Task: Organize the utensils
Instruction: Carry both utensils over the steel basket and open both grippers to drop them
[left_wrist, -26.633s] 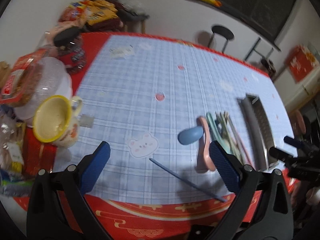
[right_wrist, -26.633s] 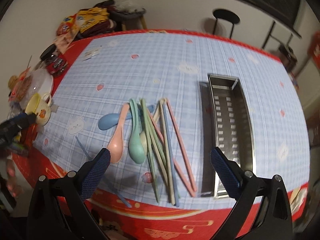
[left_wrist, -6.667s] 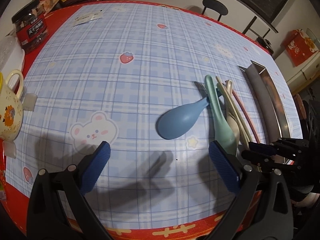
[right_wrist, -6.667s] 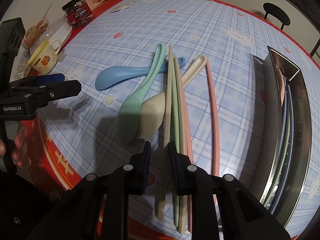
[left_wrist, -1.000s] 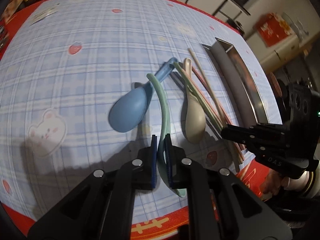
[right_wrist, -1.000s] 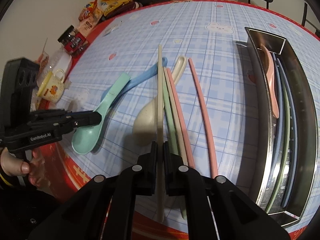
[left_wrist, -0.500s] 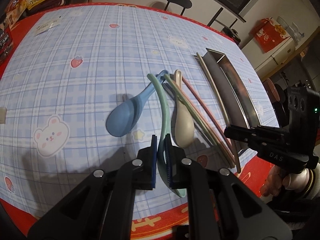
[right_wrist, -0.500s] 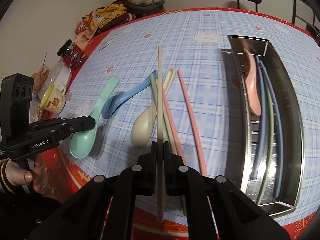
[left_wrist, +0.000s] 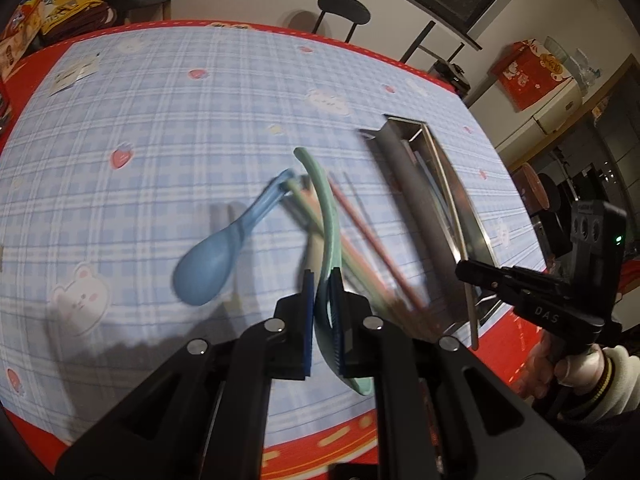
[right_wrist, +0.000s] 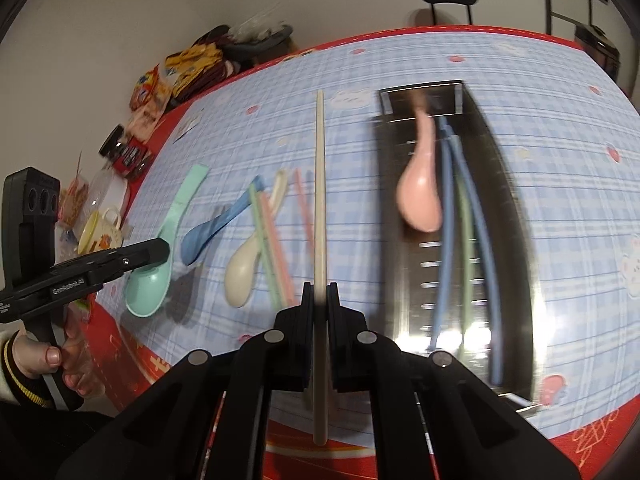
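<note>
The sorting is partly done; the metal tray (right_wrist: 508, 208) lies toward the right edge of the worktop (right_wrist: 580, 184) and already holds a pink spoon (right_wrist: 420, 196), two blue chopsticks (right_wrist: 446, 216) and a green chopstick (right_wrist: 466, 216). Two more pieces are in hand; the right claw (right_wrist: 320, 300) is clamped on a beige chopstick (right_wrist: 320, 184), which is off the cloth and points toward the far edge, just left of the tray; the left claw (left_wrist: 322, 300) is clamped on the bowl end of a green spoon (left_wrist: 326, 216), lifted clear of the pile. What remains lies loose on the worktop between the tray and the left edge; a blue spoon (right_wrist: 212, 228), a beige spoon (right_wrist: 244, 272), and a few green and pink chopsticks (right_wrist: 268, 240) crossing them, with one pink chopstick (right_wrist: 304, 208) nearest the tray. By my judgement roughly a third is put away; the two held pieces need dropping in the tray, then the rest.
</note>
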Available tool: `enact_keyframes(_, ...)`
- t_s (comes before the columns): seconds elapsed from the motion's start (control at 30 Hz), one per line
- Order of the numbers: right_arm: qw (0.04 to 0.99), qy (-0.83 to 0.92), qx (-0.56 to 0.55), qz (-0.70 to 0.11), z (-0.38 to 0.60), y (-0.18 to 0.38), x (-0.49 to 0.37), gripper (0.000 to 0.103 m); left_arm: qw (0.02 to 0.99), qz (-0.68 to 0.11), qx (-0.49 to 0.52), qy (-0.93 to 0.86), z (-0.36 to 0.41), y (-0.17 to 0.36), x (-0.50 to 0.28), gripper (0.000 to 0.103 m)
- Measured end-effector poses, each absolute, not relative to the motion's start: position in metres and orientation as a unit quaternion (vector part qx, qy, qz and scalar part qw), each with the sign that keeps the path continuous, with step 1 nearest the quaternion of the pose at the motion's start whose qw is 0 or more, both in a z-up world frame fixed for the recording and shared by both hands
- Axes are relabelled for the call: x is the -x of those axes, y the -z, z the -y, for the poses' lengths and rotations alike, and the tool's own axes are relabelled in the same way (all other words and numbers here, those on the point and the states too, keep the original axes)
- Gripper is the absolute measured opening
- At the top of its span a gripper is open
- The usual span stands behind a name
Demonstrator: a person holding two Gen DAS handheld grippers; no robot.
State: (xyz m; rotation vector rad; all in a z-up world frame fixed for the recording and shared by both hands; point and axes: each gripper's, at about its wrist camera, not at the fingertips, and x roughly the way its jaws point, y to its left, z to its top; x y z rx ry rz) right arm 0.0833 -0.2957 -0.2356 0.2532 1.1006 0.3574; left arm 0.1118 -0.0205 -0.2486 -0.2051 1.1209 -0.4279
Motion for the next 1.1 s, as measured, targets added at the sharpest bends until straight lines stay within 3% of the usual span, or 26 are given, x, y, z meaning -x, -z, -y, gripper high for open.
enact_keyframes(0.47, 0.830, -0.128, -0.120, -0.530, 0.358, 0.241, -0.106, 0.007, 0.811, -0.522, 0.097, 0.246, 0.121, 0.233, -0.157, 0.012)
enact_keyframes(1.1, 0.827, -0.110, -0.119, -0.539, 0.380, 0.246, -0.124, 0.007, 0.788, -0.565, 0.059, 0.236, 0.214, 0.272, -0.225, 0.012)
